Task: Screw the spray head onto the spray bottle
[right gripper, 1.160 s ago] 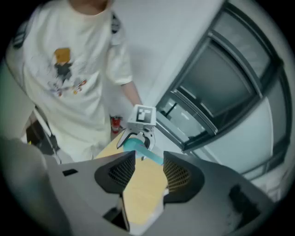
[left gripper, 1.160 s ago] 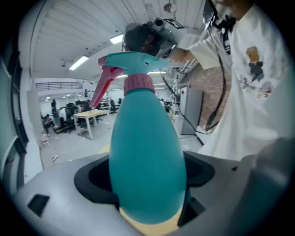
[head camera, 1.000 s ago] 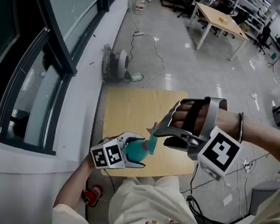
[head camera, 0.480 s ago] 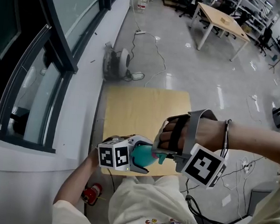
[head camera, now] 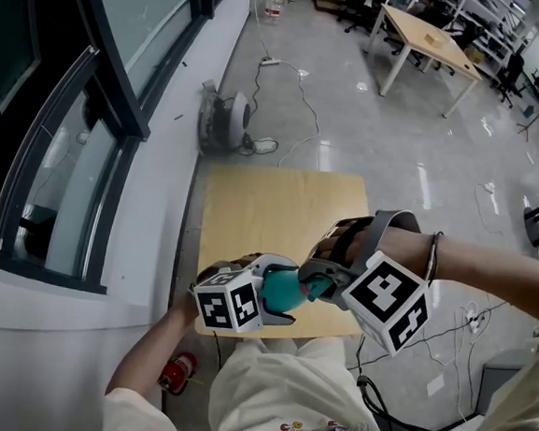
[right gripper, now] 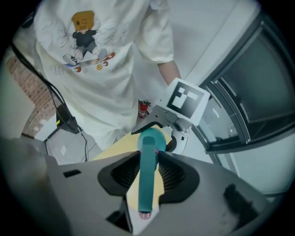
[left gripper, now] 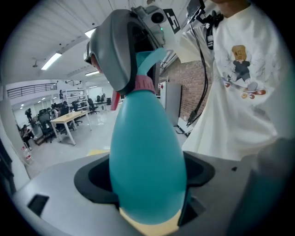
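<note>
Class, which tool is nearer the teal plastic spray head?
Right. The right tool has just been closing its jaws onto the teal plastic spray head between them; the left tool holds the teal egg-shaped bottle beneath it.

Glossy plastic bottle (left gripper: 147, 152), plastic spray head (right gripper: 147, 177), wooden tabletop (head camera: 270, 210)

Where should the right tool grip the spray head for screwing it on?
Probably by the flat sides of its long top bar, near the pink collar, coming from above along the axis of the spray bottle. The bar then runs between the jaws, so a twist should carry over. The right tool, jaws just closing, pinches the spray head that way; the left tool clamps the bottle.
</note>
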The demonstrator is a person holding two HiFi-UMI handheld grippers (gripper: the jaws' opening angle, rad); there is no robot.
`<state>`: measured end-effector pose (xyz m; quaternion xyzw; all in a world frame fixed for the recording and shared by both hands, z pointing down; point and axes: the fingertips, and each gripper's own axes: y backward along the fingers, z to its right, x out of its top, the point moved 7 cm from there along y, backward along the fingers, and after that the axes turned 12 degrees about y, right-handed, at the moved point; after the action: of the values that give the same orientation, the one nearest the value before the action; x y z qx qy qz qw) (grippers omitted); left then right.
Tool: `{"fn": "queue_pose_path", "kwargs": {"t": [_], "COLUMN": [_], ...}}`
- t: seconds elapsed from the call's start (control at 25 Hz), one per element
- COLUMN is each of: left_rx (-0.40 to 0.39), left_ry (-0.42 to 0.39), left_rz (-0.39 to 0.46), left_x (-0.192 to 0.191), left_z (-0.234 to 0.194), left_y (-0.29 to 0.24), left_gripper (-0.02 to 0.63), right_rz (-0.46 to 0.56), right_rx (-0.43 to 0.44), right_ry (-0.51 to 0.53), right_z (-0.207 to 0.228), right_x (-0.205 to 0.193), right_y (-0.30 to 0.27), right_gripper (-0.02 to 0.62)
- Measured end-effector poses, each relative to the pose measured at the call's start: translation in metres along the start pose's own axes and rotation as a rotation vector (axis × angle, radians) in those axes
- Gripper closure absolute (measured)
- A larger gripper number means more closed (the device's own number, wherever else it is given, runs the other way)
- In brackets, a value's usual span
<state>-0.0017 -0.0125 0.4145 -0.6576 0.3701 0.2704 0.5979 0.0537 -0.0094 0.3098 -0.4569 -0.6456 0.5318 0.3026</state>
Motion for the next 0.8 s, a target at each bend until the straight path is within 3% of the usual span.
{"fn": "queue_pose_path", "kwargs": {"t": [0.08,0.24,0.36,0.52,0.64,0.8], "left_rx": [0.097,0.367,0.538,0.703,0.846,0.966], "left_ry": [0.011,0.042,0.081,0.135,0.158,0.208], "left_rz": [-0.009,-0.024,-0.003,0.04,0.023,0.026], "left_x": [0.0,-0.002,-0.004,-0.007,-0.01,-0.017], "left_z": [-0.006,-0.014,-0.015,-0.015,-0.016,-0.009], "left_y": [0.0,0.001,0.0,-0.002,-0.003,-0.009], "left_gripper": [0.183,0.183,0.183,0.183,0.183,0.183], "right_rz": [-0.012,-0.009,0.037,0.103,0.131,0.152], "right_rx": [0.001,-0.009,0.006,0.033,0.04,0.033], "right_ry": [-0.1,-0.327,-0.519,-0.725,-0.86,-0.968], "right_z": [0.004,0.009,0.014,0.018,0.021,0.019], "right_x": [-0.008,-0.021,-0.029,-0.036,-0.04,-0.034], "right_y": [-0.003,-0.009,-0.011,-0.014,-0.018,-0.024], "right_gripper": [0.465,0.465,0.465,0.465,0.465,0.465]}}
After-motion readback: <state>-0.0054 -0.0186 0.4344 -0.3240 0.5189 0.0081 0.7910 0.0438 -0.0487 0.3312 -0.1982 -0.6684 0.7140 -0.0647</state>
